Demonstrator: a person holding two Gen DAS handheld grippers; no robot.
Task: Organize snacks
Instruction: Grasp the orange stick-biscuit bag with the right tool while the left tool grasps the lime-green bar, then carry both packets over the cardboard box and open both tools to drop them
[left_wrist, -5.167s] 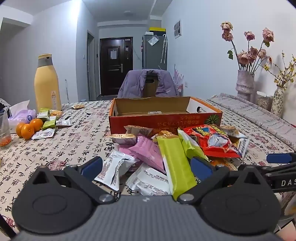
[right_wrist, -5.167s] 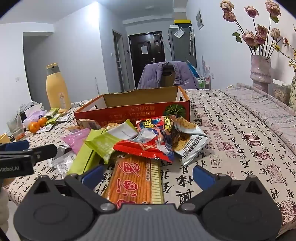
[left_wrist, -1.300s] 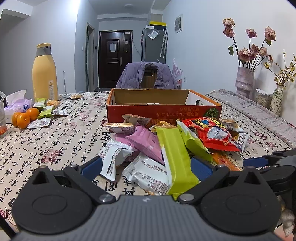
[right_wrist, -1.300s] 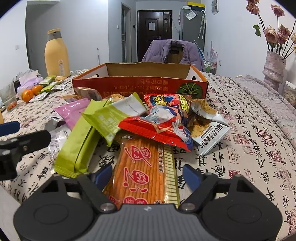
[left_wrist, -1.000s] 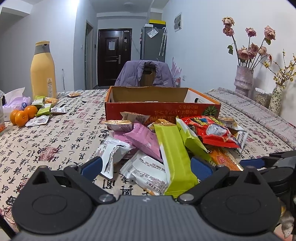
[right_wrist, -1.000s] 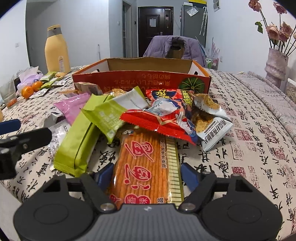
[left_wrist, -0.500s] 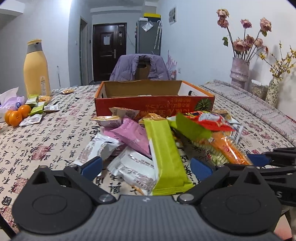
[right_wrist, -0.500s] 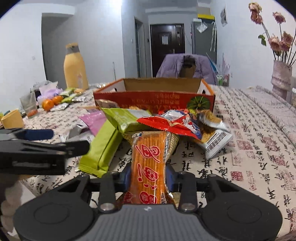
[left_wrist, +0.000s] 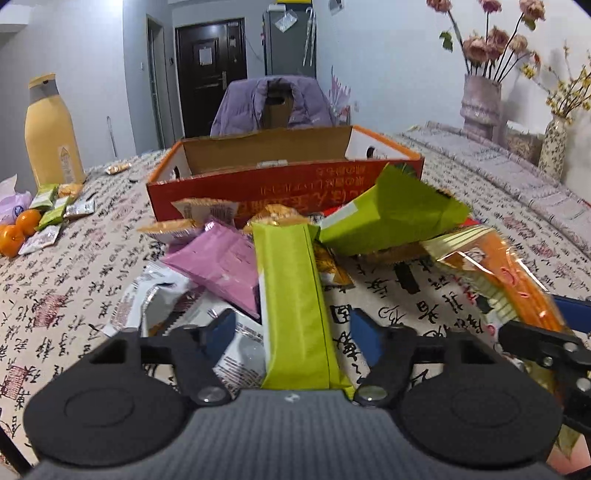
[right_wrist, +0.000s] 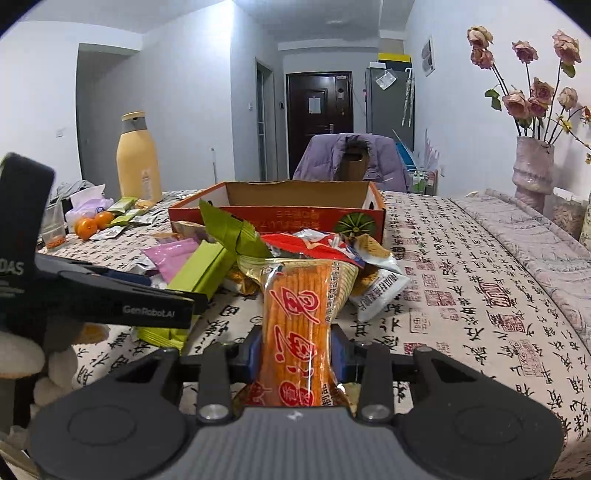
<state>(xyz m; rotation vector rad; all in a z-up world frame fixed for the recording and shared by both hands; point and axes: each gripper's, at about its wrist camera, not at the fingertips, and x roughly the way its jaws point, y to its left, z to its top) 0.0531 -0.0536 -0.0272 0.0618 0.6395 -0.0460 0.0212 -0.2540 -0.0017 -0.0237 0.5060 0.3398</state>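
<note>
The right gripper (right_wrist: 294, 350) is clamped on the near end of a long orange cellophane packet of snack sticks (right_wrist: 293, 325), lifted and tilted toward the far red-and-orange cardboard box (right_wrist: 280, 210). The left gripper (left_wrist: 293, 334) has its jaws closing around the near end of a long lime-green foil snack bar (left_wrist: 293, 295), whose length runs away toward the box; the blue pads (left_wrist: 364, 338) stand just beside it, not pressing. A pink foil packet (left_wrist: 218, 264) lies left of the bar on the patterned tablecloth (left_wrist: 74, 266).
</note>
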